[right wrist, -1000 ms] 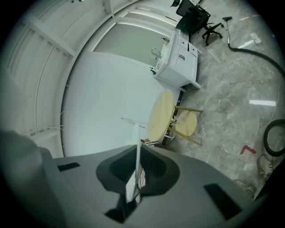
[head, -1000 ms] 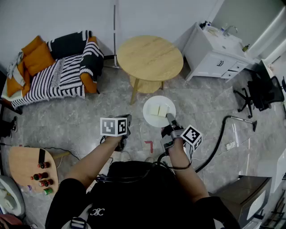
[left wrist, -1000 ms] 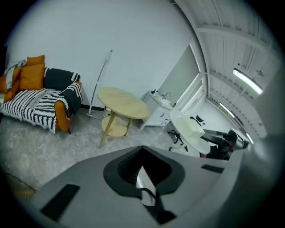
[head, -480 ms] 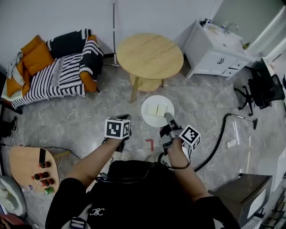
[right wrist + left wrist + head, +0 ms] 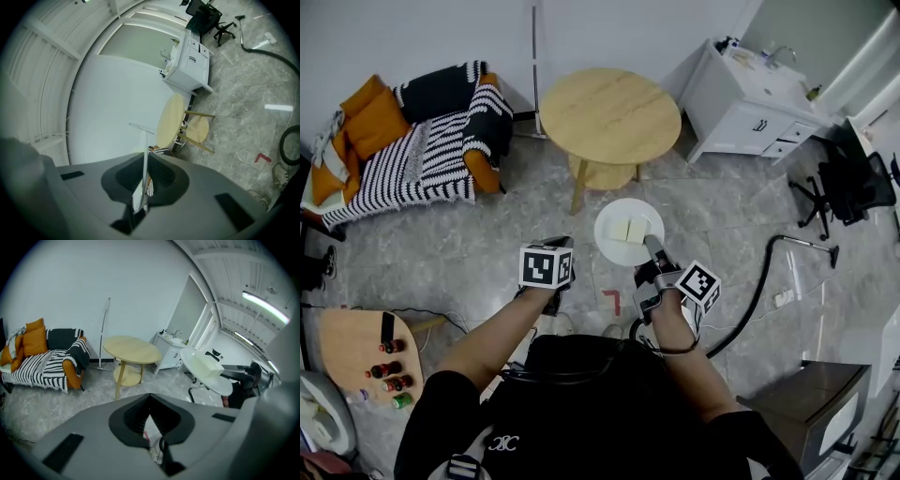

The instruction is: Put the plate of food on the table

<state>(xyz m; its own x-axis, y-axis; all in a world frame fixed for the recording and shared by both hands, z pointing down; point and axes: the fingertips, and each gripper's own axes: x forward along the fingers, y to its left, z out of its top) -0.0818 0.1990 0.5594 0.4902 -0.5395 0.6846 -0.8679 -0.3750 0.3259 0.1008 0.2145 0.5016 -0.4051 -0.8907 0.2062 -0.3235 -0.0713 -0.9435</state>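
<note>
A white plate (image 5: pixel 628 232) carrying two pale food blocks (image 5: pixel 631 230) hangs level above the floor, a short way in front of the round wooden table (image 5: pixel 609 117). My right gripper (image 5: pixel 650 244) is shut on the plate's near rim. In the right gripper view the plate (image 5: pixel 143 159) runs edge-on between the jaws, with the table (image 5: pixel 171 119) beyond it. My left gripper (image 5: pixel 561 247) hovers to the plate's left, shut and holding nothing. The left gripper view shows the plate (image 5: pixel 206 373) at the right and the table (image 5: pixel 131 348) ahead.
A sofa with a striped blanket and orange cushions (image 5: pixel 412 141) stands to the left of the table. A white cabinet (image 5: pixel 750 103) and a black office chair (image 5: pixel 853 187) are at the right. A black hose (image 5: pixel 764 281) lies on the floor. A small side table with bottles (image 5: pixel 356 347) is at lower left.
The plate and my right gripper have drifted slightly left, toward the table; the grip is unchanged. My left gripper has shifted a little to the right.
</note>
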